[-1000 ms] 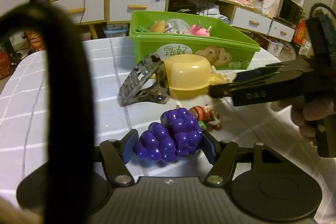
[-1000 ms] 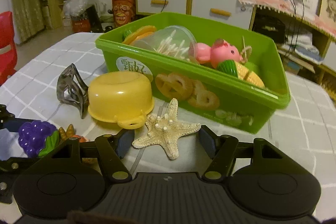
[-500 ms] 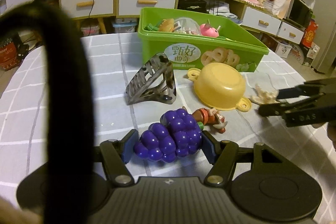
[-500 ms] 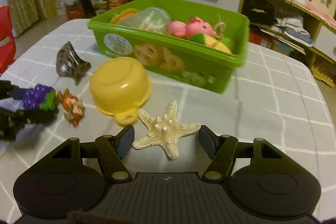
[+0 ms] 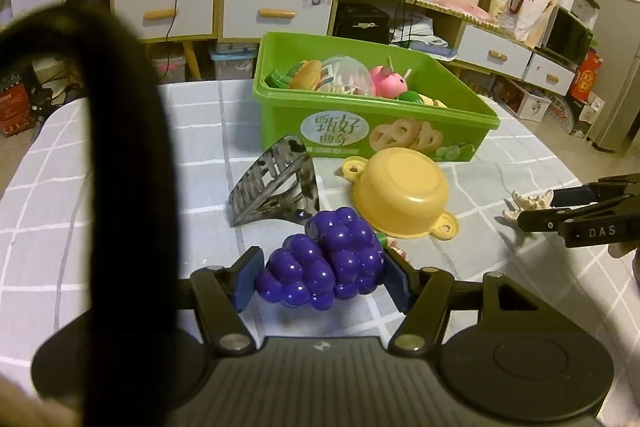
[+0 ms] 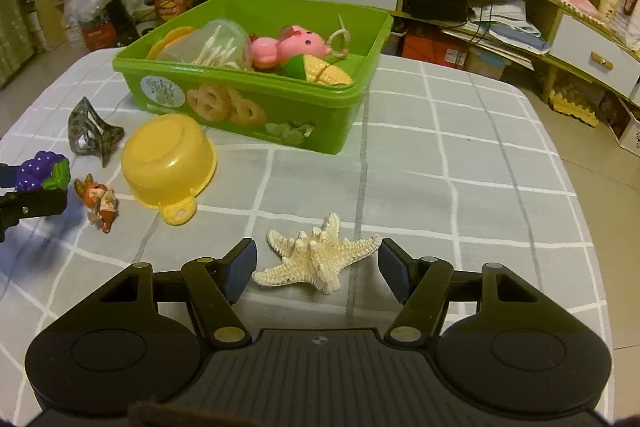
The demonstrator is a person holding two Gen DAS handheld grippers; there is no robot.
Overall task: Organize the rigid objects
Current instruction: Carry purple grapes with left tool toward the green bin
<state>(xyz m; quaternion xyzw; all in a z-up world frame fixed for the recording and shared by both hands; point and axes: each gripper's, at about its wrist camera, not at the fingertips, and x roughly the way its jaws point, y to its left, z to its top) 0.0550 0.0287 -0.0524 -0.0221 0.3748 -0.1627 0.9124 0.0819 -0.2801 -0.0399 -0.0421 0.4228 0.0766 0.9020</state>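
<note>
My left gripper (image 5: pixel 320 277) is shut on a purple toy grape bunch (image 5: pixel 326 269) and holds it above the checked tablecloth; it also shows in the right wrist view (image 6: pixel 42 170). My right gripper (image 6: pixel 316 269) is open, its pads on either side of a white starfish (image 6: pixel 316 259) that lies on the cloth with a gap on each side. The starfish also shows in the left wrist view (image 5: pixel 528 203). A green box (image 6: pixel 256 99) with toys in it stands at the far side of the table.
An upturned yellow toy pot (image 6: pixel 168 163), a dark hair claw clip (image 6: pixel 90 131) and a small orange figurine (image 6: pixel 100 201) lie on the cloth in front of the box. A black cable (image 5: pixel 116 187) hangs close to the left camera. Shelves and drawers stand behind the table.
My right gripper has pulled back from the box, lowered the starfish onto the cloth and opened. My left gripper has risen with the grapes. The yellow pot now sits lower in view, upturned.
</note>
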